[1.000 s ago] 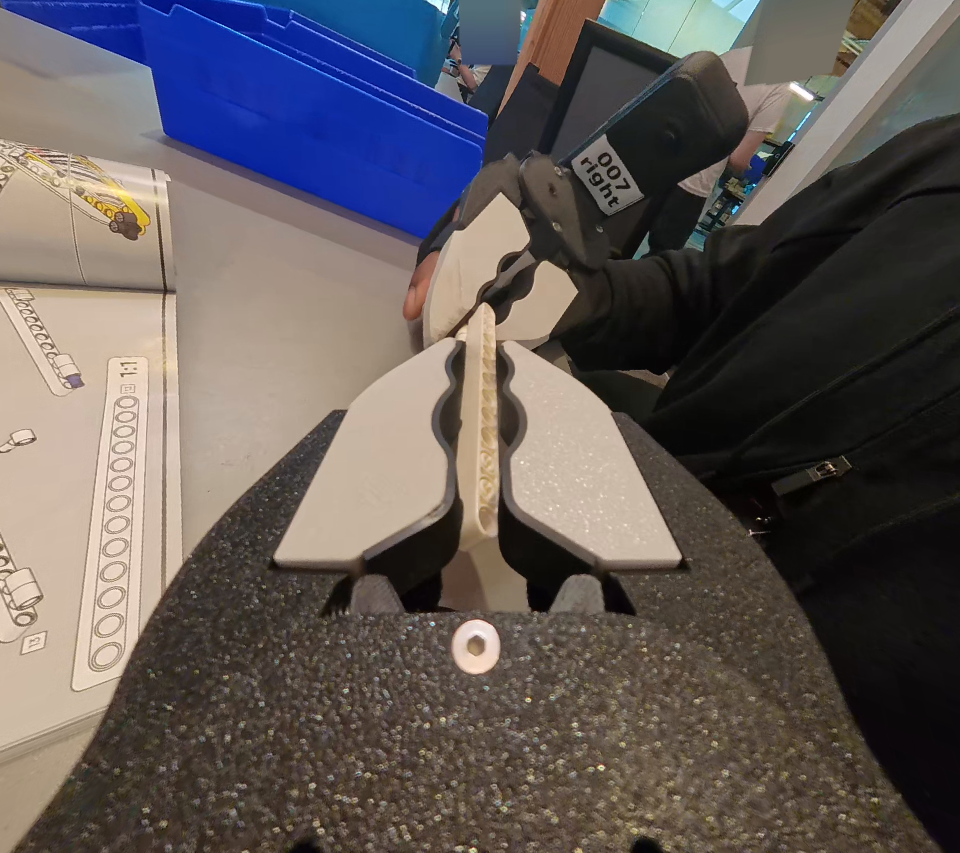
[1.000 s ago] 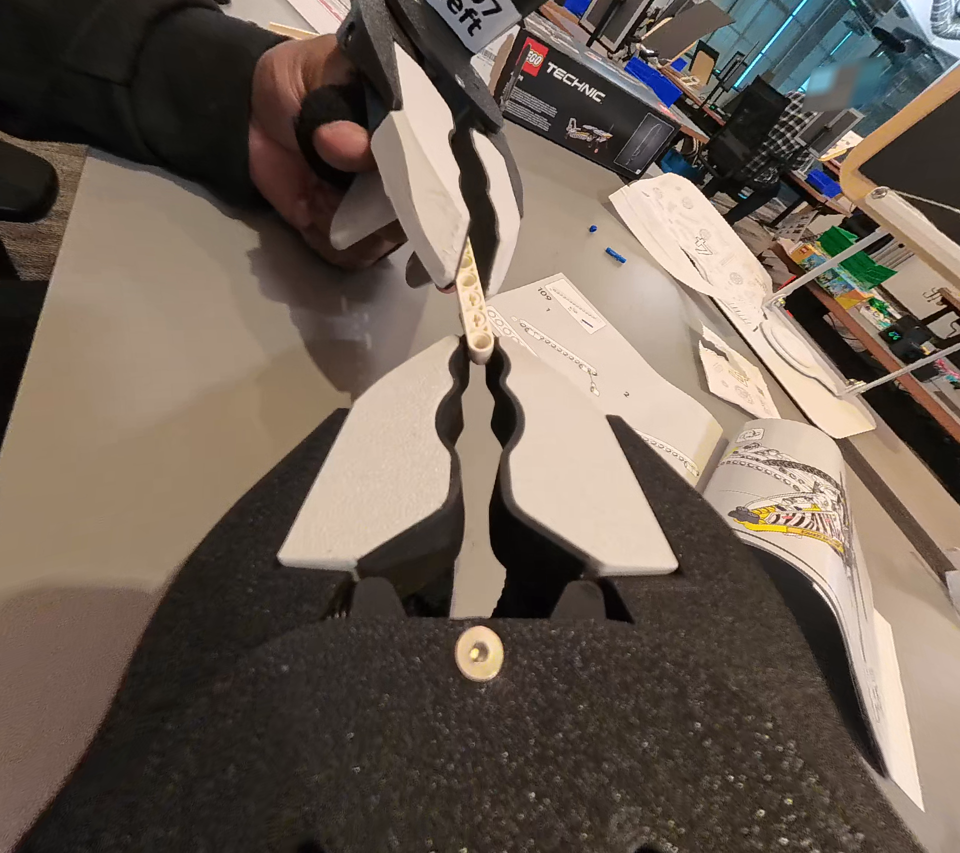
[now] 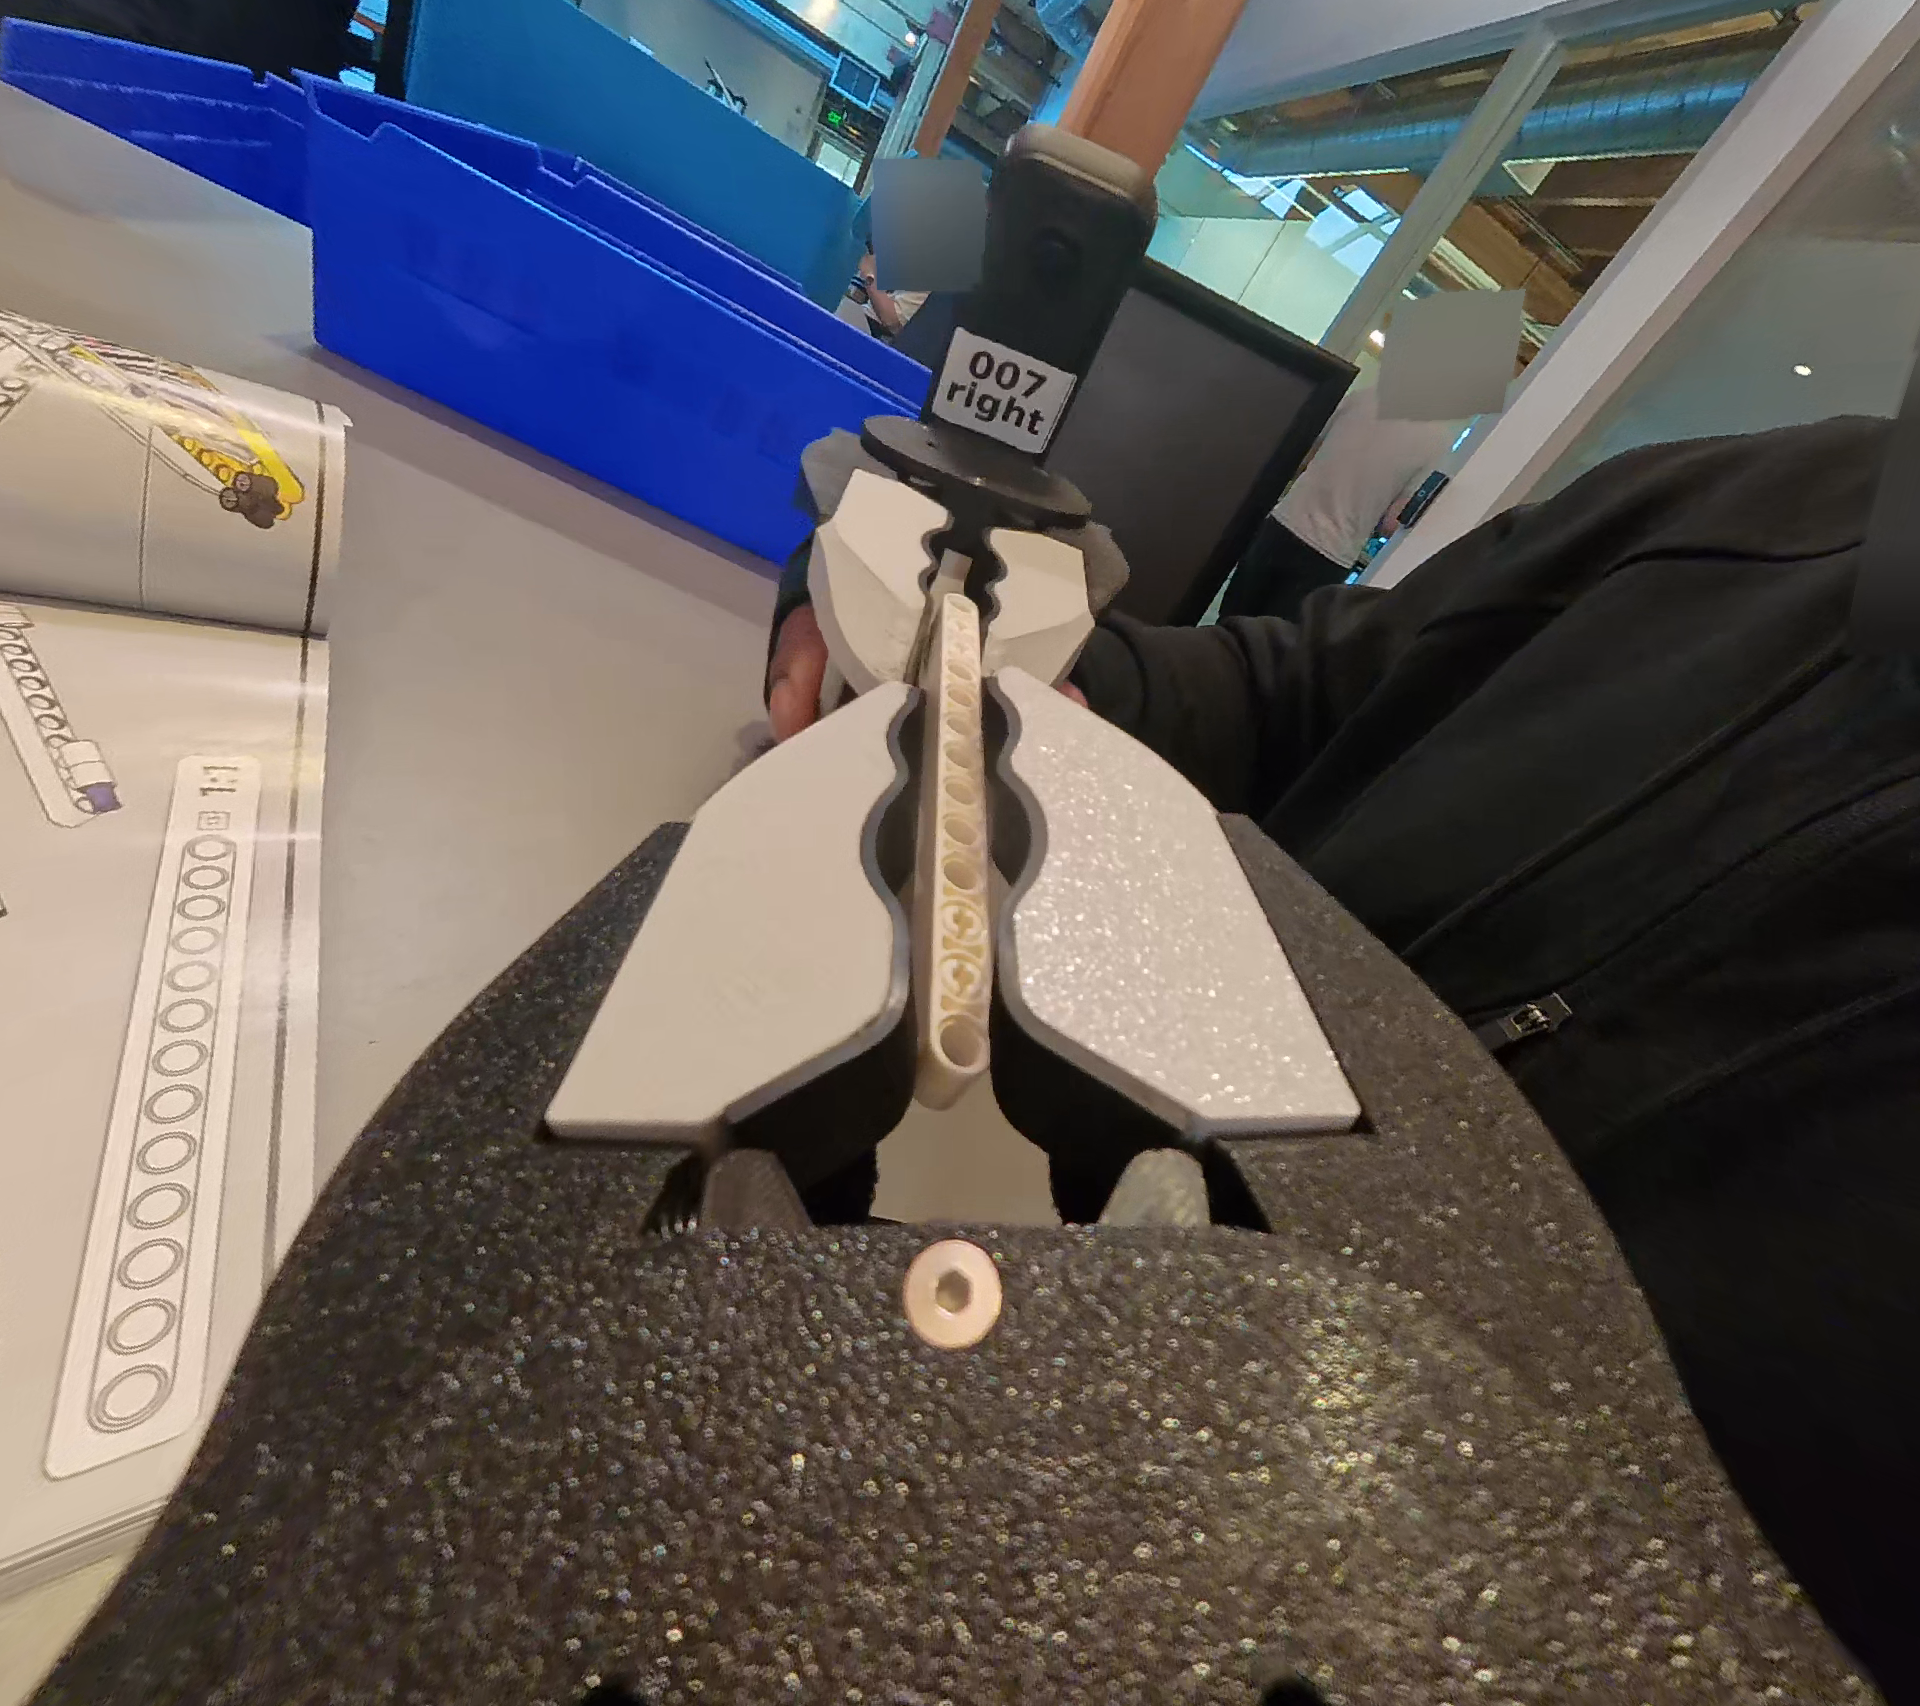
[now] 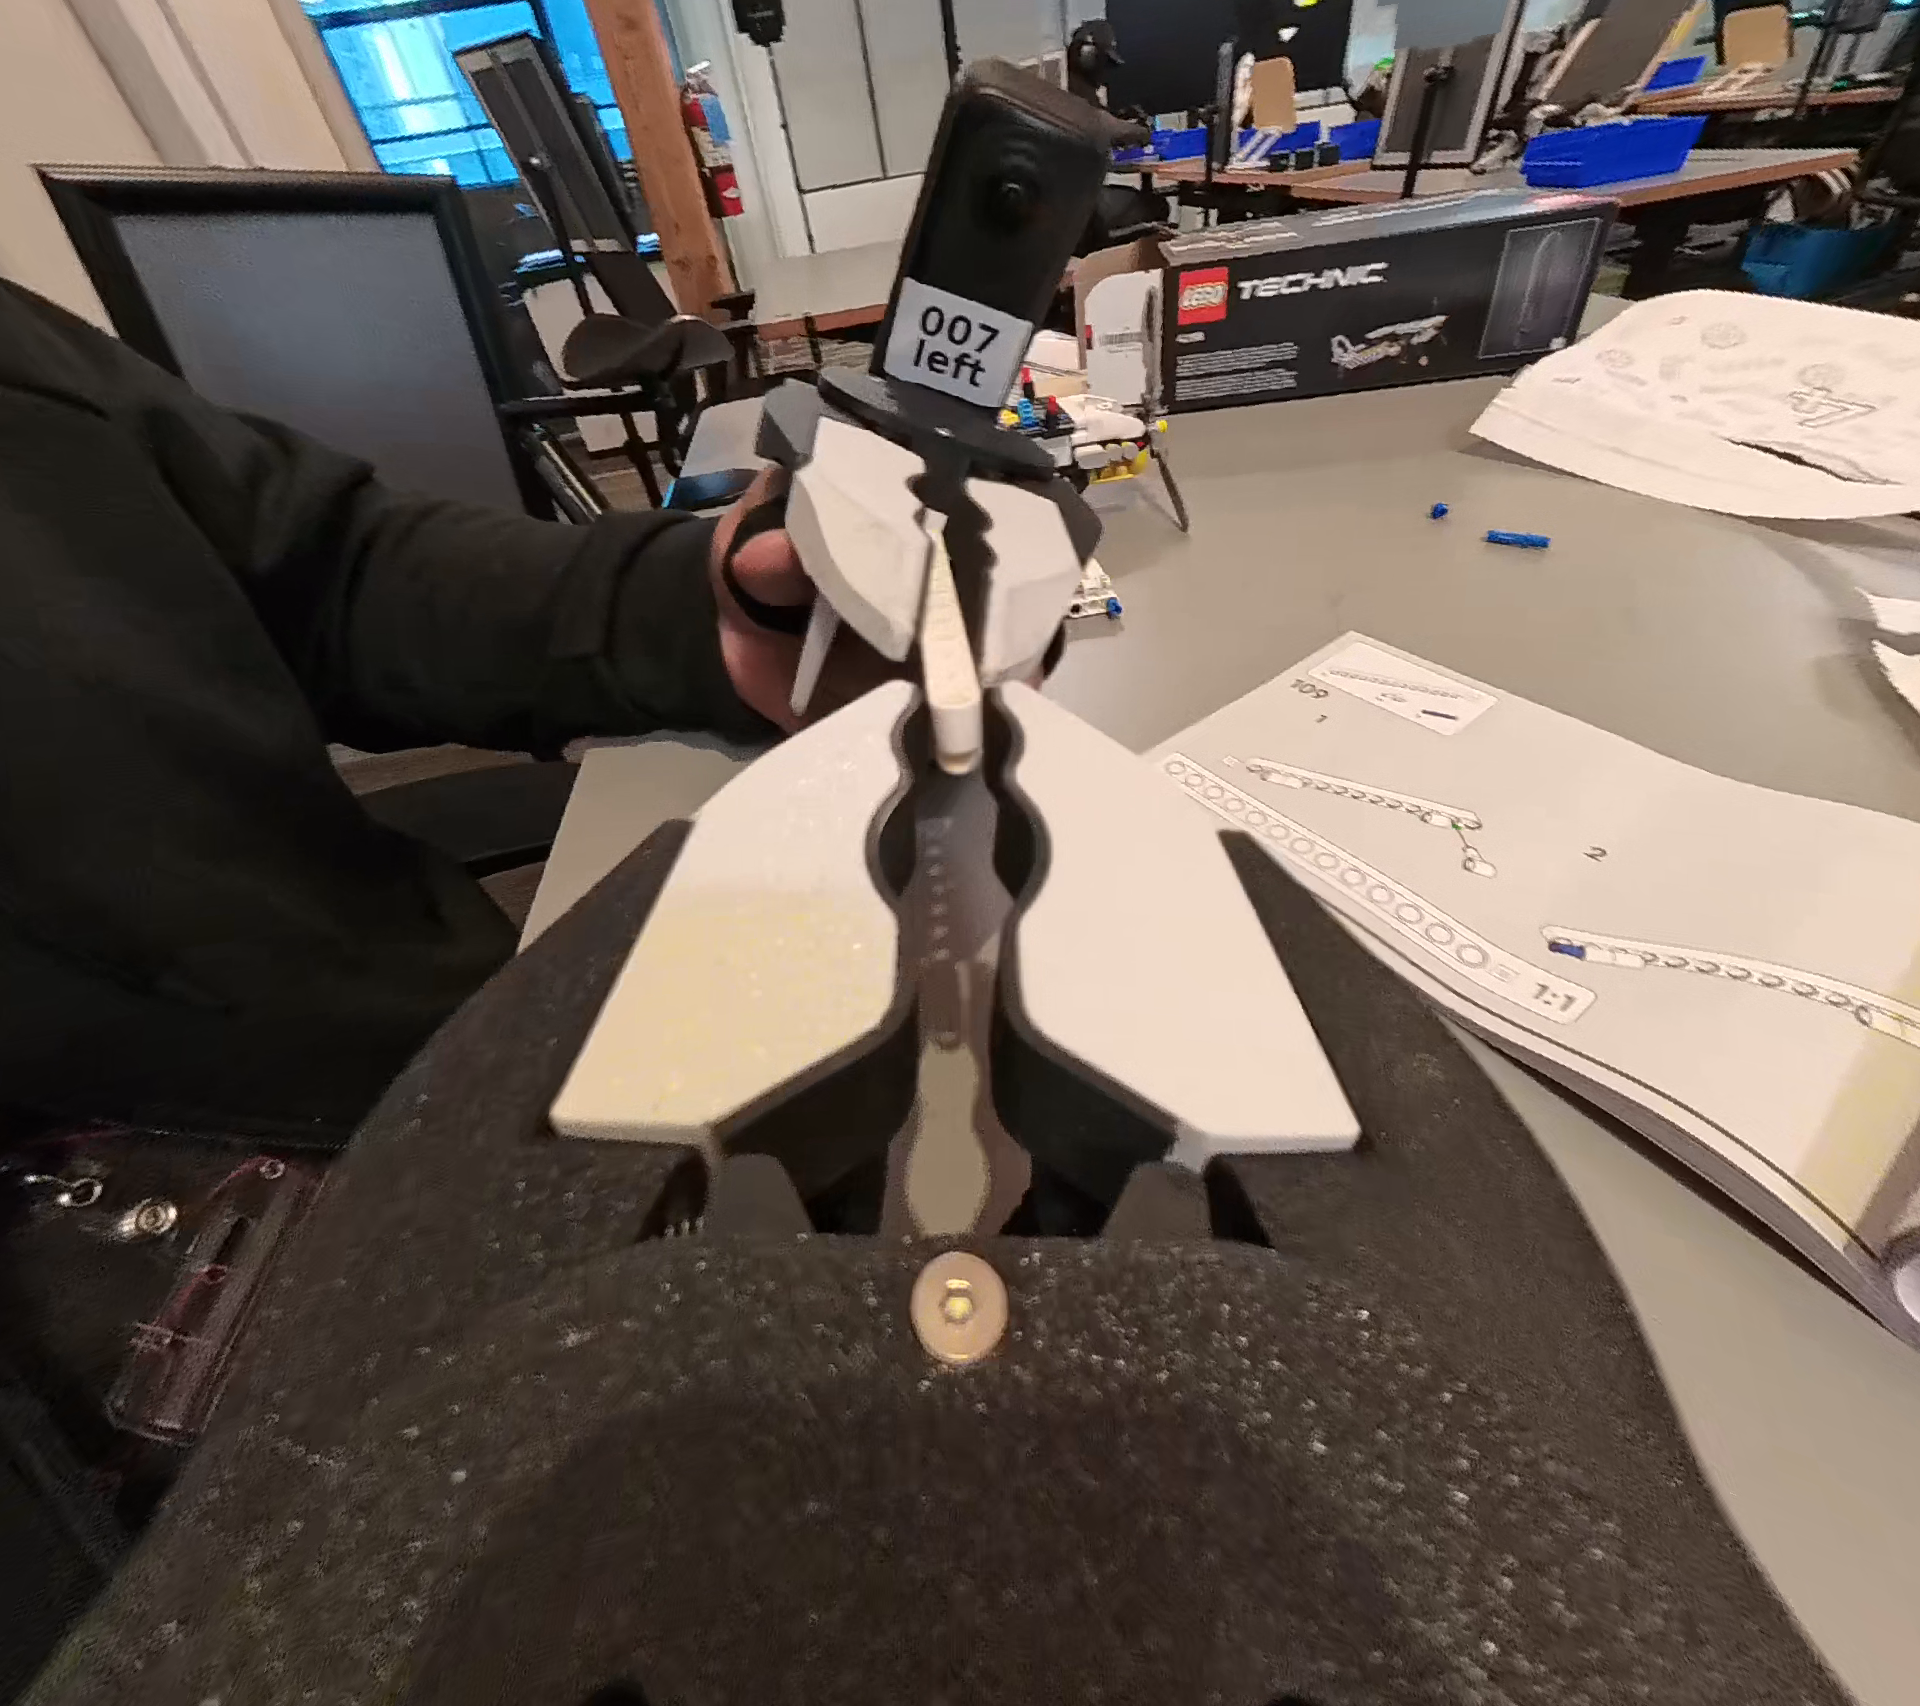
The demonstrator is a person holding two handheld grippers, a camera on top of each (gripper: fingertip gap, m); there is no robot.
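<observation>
A long white beam with a row of holes (image 3: 958, 835) lies lengthwise between the pads of my left gripper (image 3: 954, 700), which is shut on it. The beam's far end reaches into the tips of my right gripper (image 3: 961, 607), which faces mine head-on. In the right wrist view the beam end (image 4: 954, 726) sits between the fingertips of my right gripper (image 4: 954, 711), and the pads close narrowly on it. The left gripper (image 4: 951, 617) shows just beyond. Both grippers are held above the grey table (image 4: 1351, 617).
An open instruction booklet (image 3: 156, 929) lies at the left, and shows again in the right wrist view (image 4: 1558, 908). Blue bins (image 3: 540, 326) stand behind it. A black set box (image 4: 1382, 316), a partly built model (image 4: 1101, 430), small blue pins (image 4: 1517, 538) and white paper bags (image 4: 1745, 399) lie farther off. Only a small space, under 4 cm, lies between the two pairs of fingers.
Both grippers have tilted up and now face each other squarely. The beam's end has gone from the very tips a little deeper between the right pads, which have spread slightly.
</observation>
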